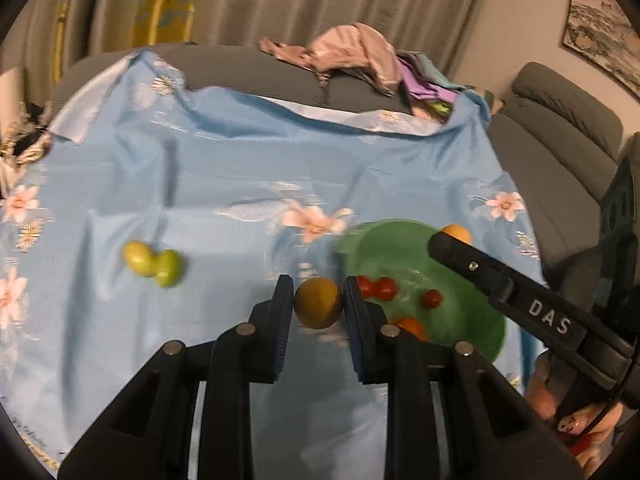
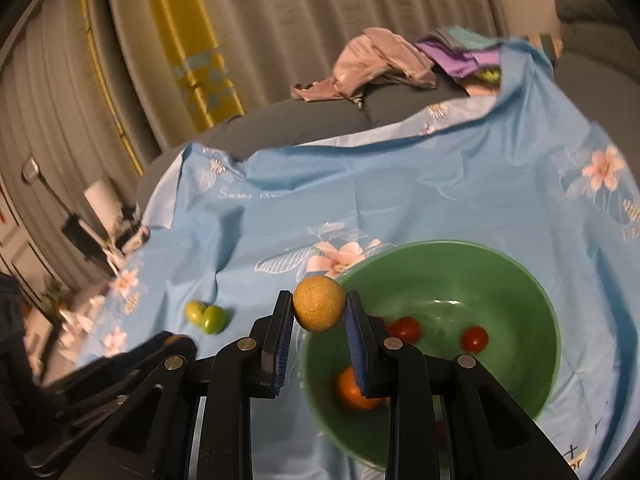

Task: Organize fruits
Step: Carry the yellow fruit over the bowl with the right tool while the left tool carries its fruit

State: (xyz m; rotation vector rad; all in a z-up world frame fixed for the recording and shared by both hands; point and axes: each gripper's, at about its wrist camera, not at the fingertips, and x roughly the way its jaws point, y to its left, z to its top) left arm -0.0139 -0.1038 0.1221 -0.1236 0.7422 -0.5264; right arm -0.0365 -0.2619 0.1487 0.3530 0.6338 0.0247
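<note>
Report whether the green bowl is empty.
Not empty. The green bowl holds red cherry tomatoes and an orange fruit.

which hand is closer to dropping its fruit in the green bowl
Right, probably. The right gripper holds its yellow-brown fruit at the green bowl rim. The left gripper holds its yellow fruit over the blue cloth, beside the bowl.

The left gripper (image 1: 319, 304) clamps a brownish round fruit (image 1: 319, 307) above the blue floral cloth (image 1: 224, 184). Beside it, a green bowl (image 1: 472, 312) holds small red fruits (image 1: 385, 289); two green fruits (image 1: 154, 264) lie apart, touching each other.
</note>
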